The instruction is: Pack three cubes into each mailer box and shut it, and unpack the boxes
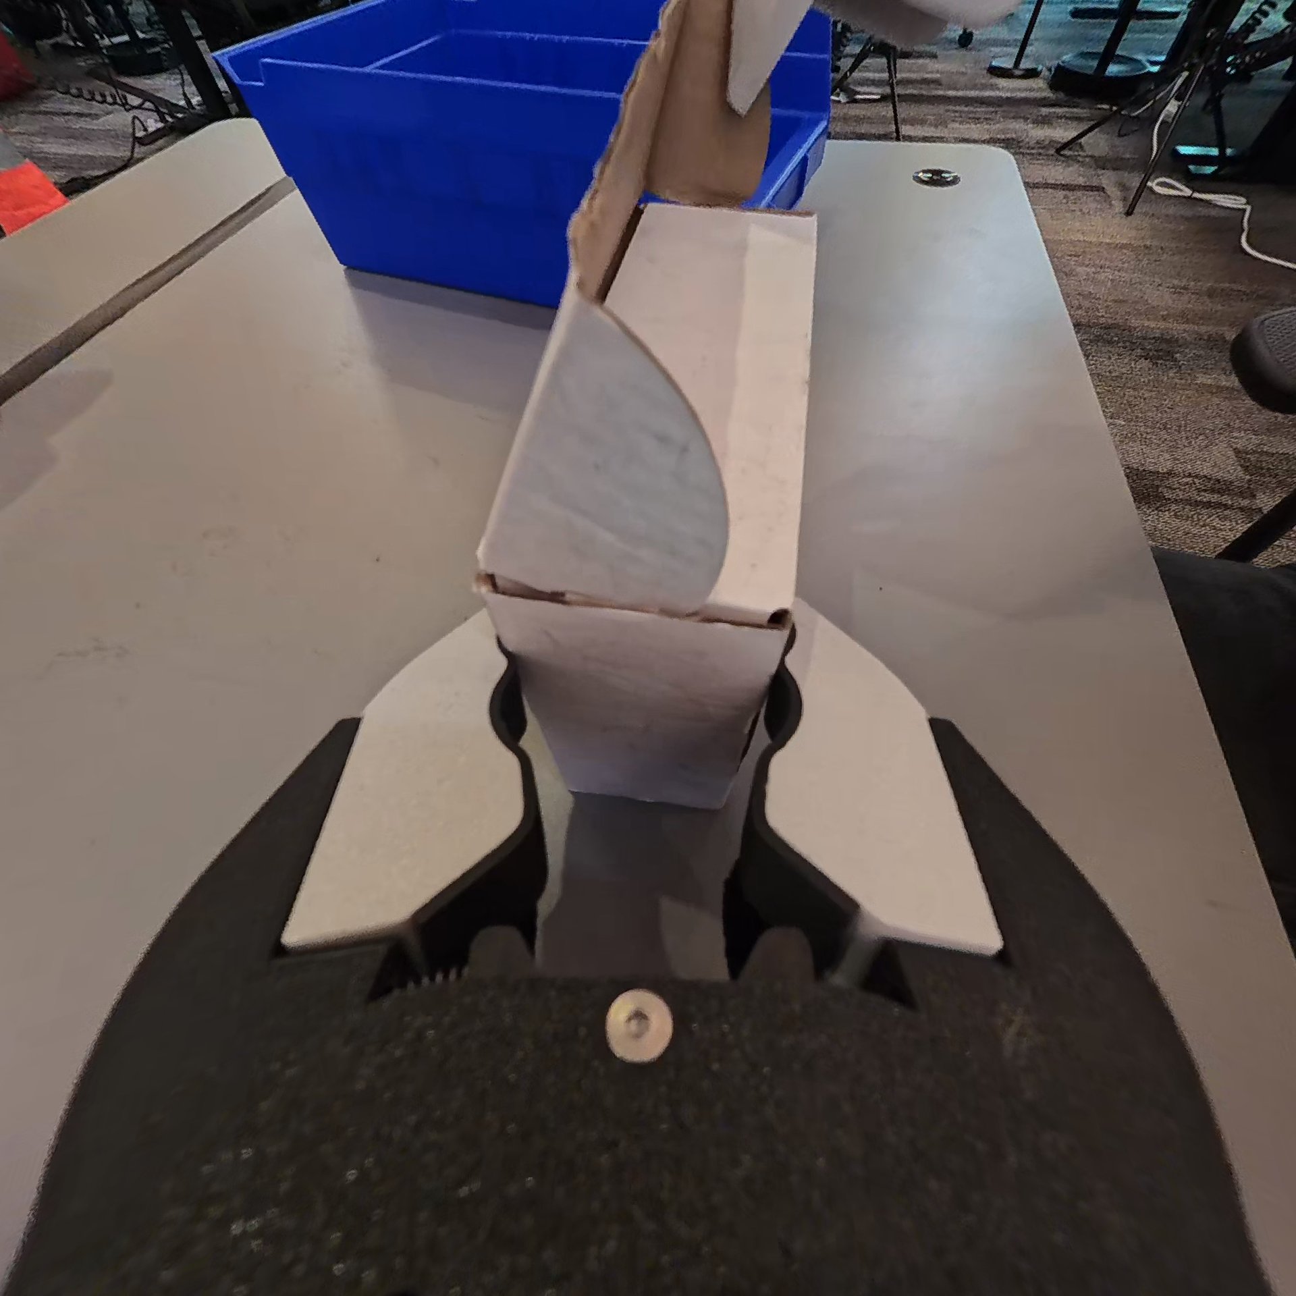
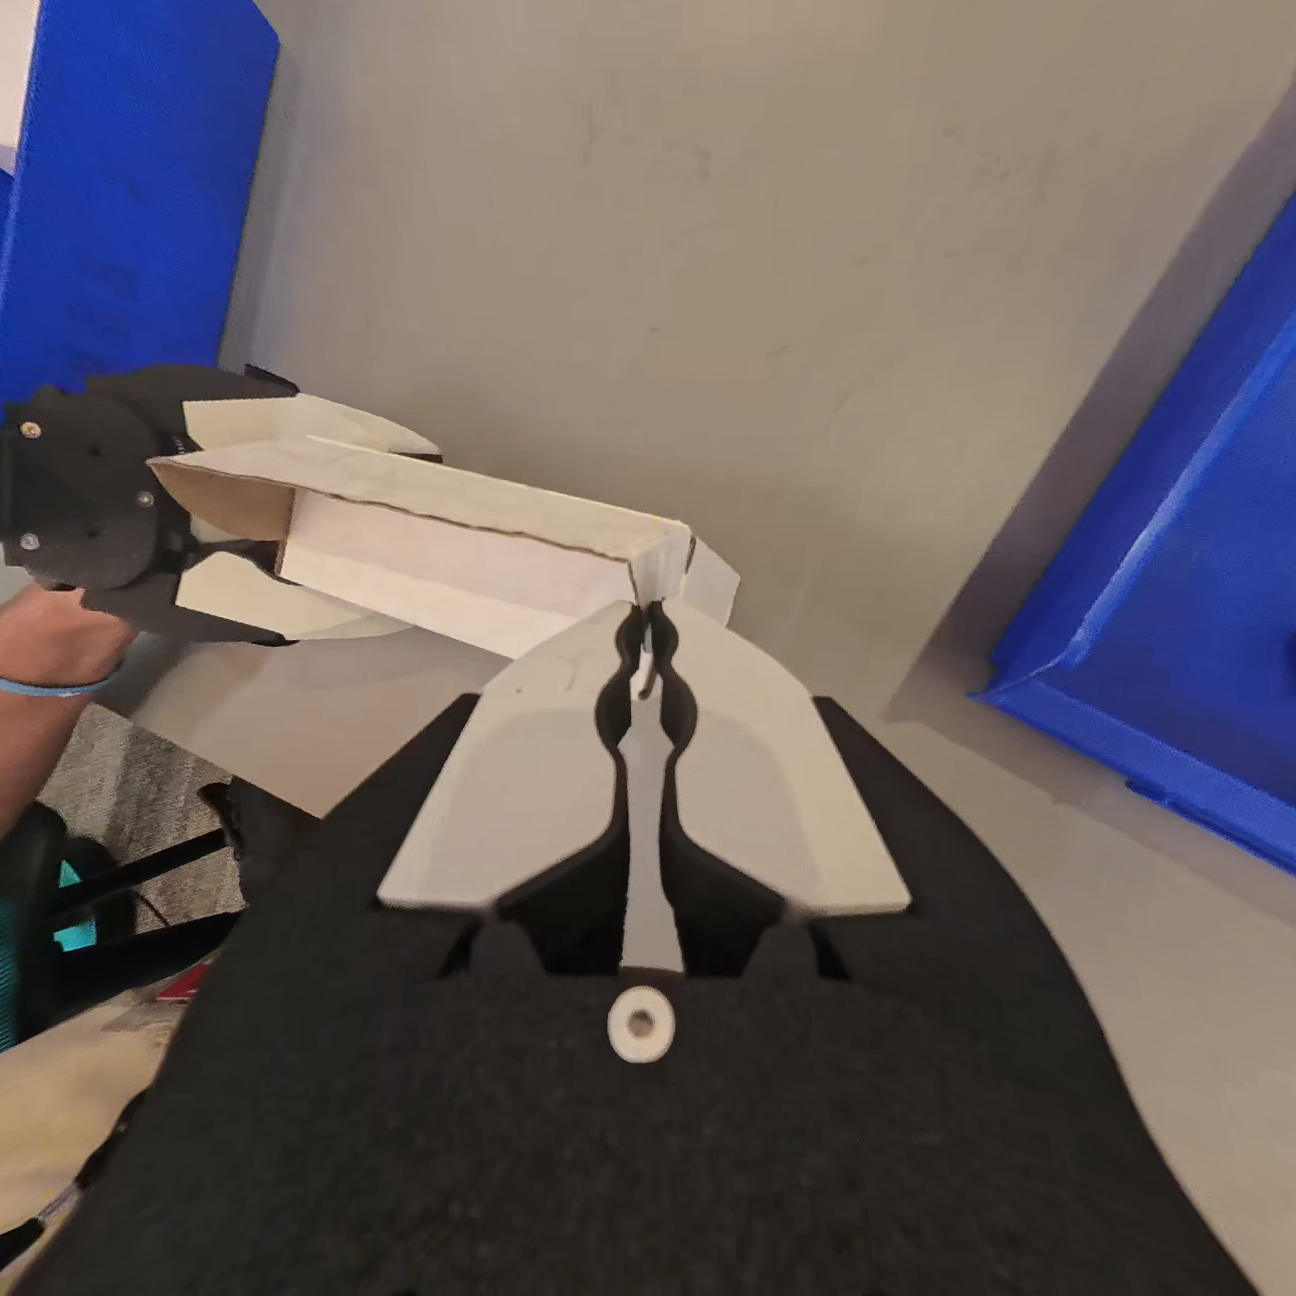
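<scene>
A: Left wrist view: what are the left tongs [image 1: 642, 691] gripping?
B: They're clamping the white box [image 1: 673, 449] above the bench [image 1: 245, 491].
A: And the right tongs [image 2: 646, 617]?
B: They're pinching its flap [image 2: 649, 677].

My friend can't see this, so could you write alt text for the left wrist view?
The left hand-held gripper clamps the near end of a white mailer box on a grey table. Its brown-lined lid flap is raised at the far end, before a blue bin.
</scene>
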